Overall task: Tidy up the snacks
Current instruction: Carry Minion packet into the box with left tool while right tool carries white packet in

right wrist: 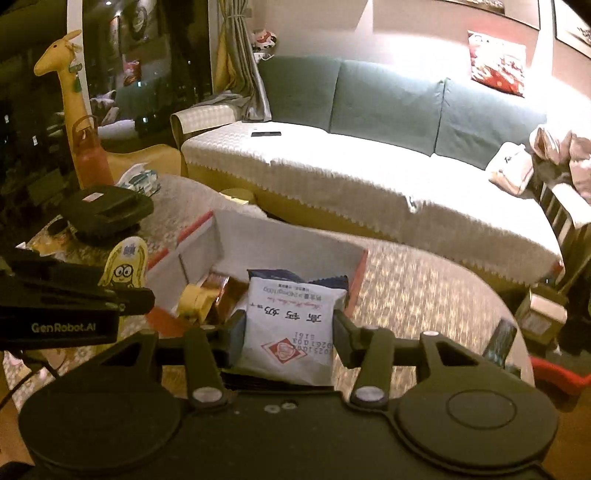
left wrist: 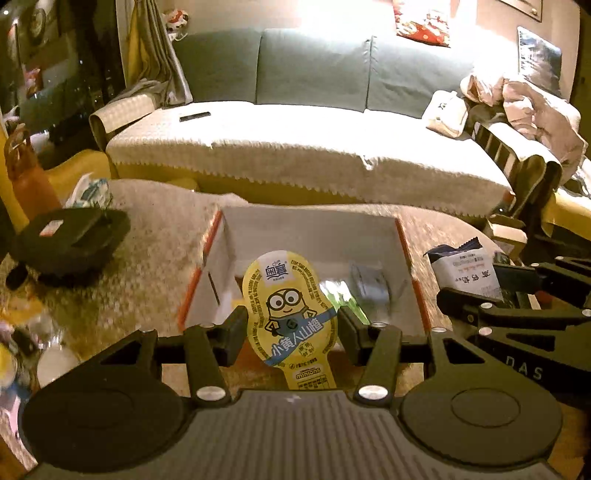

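My left gripper (left wrist: 291, 334) pinches the yellow snack pack (left wrist: 290, 314) upright, and my right gripper (right wrist: 288, 341) pinches the white snack packet (right wrist: 291, 328) — both held above the near edge of the open box (left wrist: 314, 225). The box lies straight ahead and below, the left gripper nearer its middle — so I judge each drop needs only a short push forward.

Warm, yellowish indoor light falls from the upper right, blowing the far wall (left wrist: 369, 14) and the sofa's white cover (right wrist: 369, 177) out to glare. The left side by the dark window (right wrist: 140, 66) sinks into shadow. Fisheye bending curves the edges and blackens the corners. The tabletop (left wrist: 155, 251) and box contents (left wrist: 365, 284) smear with motion blur.
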Demonstrator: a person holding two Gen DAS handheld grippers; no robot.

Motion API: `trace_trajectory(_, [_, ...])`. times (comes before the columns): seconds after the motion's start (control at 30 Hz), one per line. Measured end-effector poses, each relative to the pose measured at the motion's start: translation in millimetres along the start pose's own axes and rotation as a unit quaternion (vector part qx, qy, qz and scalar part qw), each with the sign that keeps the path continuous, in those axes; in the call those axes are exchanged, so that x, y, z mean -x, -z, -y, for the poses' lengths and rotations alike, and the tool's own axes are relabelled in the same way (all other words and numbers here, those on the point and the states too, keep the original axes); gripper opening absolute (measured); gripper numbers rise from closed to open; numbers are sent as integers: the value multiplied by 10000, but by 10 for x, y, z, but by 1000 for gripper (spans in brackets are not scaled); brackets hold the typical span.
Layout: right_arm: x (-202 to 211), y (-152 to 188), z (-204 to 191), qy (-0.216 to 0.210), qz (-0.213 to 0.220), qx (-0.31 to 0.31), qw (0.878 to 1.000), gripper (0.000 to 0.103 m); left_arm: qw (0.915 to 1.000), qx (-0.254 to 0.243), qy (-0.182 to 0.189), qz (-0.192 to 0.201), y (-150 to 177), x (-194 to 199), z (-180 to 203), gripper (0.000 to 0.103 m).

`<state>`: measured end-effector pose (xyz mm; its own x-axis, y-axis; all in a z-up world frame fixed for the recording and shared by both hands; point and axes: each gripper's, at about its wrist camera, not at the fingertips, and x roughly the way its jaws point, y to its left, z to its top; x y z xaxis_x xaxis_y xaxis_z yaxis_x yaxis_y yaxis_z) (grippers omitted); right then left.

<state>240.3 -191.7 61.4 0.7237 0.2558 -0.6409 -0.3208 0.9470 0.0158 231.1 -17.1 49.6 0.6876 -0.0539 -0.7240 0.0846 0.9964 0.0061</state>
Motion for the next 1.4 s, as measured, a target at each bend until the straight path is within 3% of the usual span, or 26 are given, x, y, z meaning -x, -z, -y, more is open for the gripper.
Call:
trace_trajectory(0.33, [-656,-328,90,-201,-312,58,9993,48,9994,-36,-198,-275,-406,-615,-180,52])
trace_trajectory(0.77, [-1524,-411,71,-488,-1013,-9,9937,48,9891,-50,-366,-1428,-458,-1581,-387,52])
trace_trajectory(1.4, [-2268,-321,123,-180,-1805,-98,9834,48,9771,-45,-496,-2071,-375,-2137,-475,52])
